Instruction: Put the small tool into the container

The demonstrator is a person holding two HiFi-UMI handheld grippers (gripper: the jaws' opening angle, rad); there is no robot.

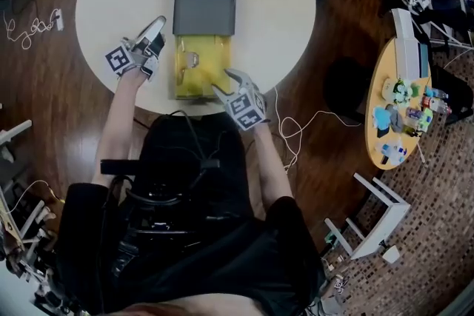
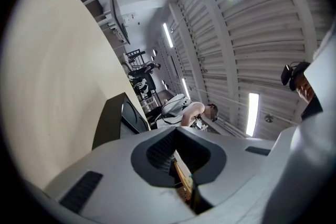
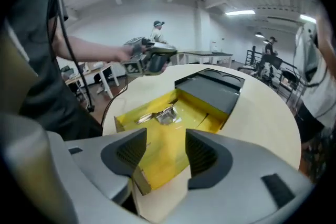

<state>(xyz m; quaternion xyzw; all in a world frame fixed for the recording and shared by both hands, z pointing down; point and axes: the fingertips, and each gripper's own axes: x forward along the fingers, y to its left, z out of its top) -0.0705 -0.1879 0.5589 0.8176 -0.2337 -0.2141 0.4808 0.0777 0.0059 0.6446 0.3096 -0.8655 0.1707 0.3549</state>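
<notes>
A box [image 1: 215, 55] with a yellow inside and a dark grey lid [image 1: 204, 0] folded back lies open on the round white table [image 1: 274, 4]. A small shiny metal tool [image 1: 190, 58] lies on the yellow floor near the box's left wall; it also shows in the right gripper view as the tool [image 3: 160, 114]. My right gripper [image 1: 222, 82] hovers at the box's near right corner, open, with nothing between its jaws [image 3: 165, 147]. My left gripper [image 1: 158, 26] sits just left of the box, shut and empty [image 2: 181, 165], pointing across the table.
White cables [image 1: 292, 131] trail from the table's near edge to the dark wooden floor. A yellow side table [image 1: 381, 85] with colourful toys stands at the right, with a white stool [image 1: 374, 222] below it. A person sits at the top right.
</notes>
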